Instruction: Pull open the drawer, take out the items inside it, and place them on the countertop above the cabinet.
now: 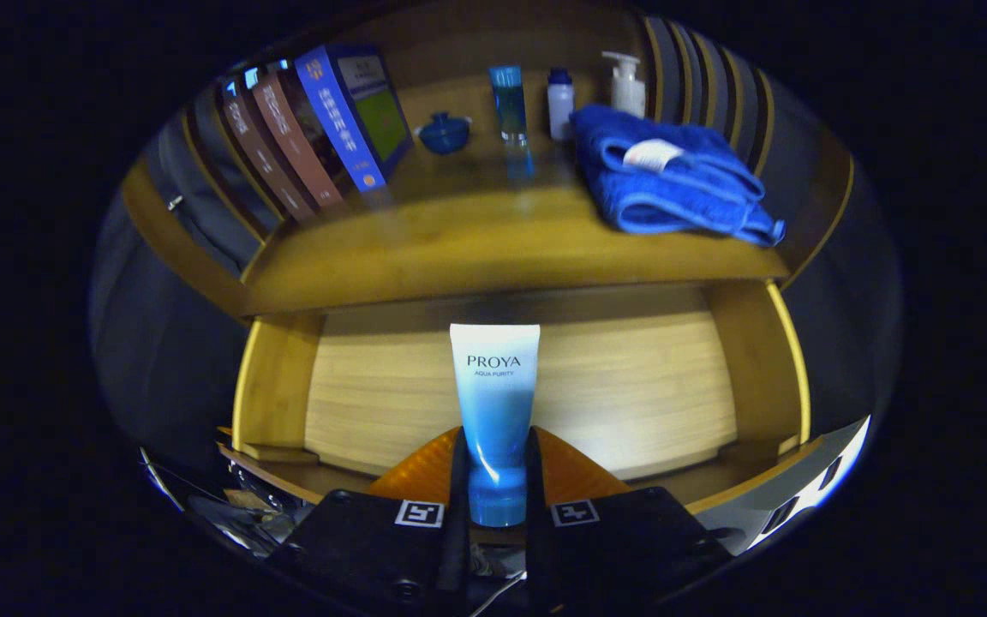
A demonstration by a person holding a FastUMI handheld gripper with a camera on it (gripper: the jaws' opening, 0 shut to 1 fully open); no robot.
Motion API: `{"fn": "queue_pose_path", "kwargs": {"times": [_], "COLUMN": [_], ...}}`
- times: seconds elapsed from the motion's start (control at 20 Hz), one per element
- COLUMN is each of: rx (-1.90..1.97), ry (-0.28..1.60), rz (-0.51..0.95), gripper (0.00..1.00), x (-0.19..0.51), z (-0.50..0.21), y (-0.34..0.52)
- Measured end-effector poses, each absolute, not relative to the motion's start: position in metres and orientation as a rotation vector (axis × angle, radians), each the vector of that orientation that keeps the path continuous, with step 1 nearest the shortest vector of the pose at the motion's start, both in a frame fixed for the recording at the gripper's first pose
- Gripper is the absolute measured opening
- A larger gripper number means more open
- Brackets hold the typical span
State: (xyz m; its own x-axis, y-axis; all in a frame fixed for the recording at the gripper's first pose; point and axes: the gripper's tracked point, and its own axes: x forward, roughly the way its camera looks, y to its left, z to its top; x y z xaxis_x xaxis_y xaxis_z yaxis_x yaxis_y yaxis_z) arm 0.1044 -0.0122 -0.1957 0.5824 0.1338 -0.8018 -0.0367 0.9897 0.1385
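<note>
Gripping a tube (494,403) near its cap over the open drawer (519,386), the hand-held gripper (496,480) is closed on it; slippage is risked before the counter (493,240) is reached.

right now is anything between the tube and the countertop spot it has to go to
Nothing visible blocks it. The fingers are shut on the tube above the open drawer, and the near middle of the countertop is bare, between the books and the towel.

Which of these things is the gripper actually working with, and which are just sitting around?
Part of the job: tube, clamped between the jaws of the gripper; open drawer; countertop.

Just lying about: books, blue towel, bottles, small blue lidded pot.
</note>
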Motion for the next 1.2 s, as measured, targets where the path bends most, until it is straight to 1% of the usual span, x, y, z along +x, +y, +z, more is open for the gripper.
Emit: {"fn": "queue_pose_path", "kwargs": {"times": [0.15,0.3,0.45,0.7,0.9,1.05,1.2], "rx": [0.071,0.087,0.082,0.066,0.033,0.003,0.008], "ry": [0.91,0.935,0.976,1.079,1.126,1.143,1.133], "rz": [0.087,0.066,0.037,0.065,0.031,0.018,0.032], "gripper": [0.3,0.3,0.3,0.31,0.31,0.39,0.55], "x": [0.132,0.169,0.205,0.24,0.261,0.269,0.27], "z": [-0.159,-0.151,-0.159,-0.179,-0.188,-0.194,-0.193], "y": [-0.017,-0.016,-0.018,0.001,-0.005,-0.009,-0.008]}}
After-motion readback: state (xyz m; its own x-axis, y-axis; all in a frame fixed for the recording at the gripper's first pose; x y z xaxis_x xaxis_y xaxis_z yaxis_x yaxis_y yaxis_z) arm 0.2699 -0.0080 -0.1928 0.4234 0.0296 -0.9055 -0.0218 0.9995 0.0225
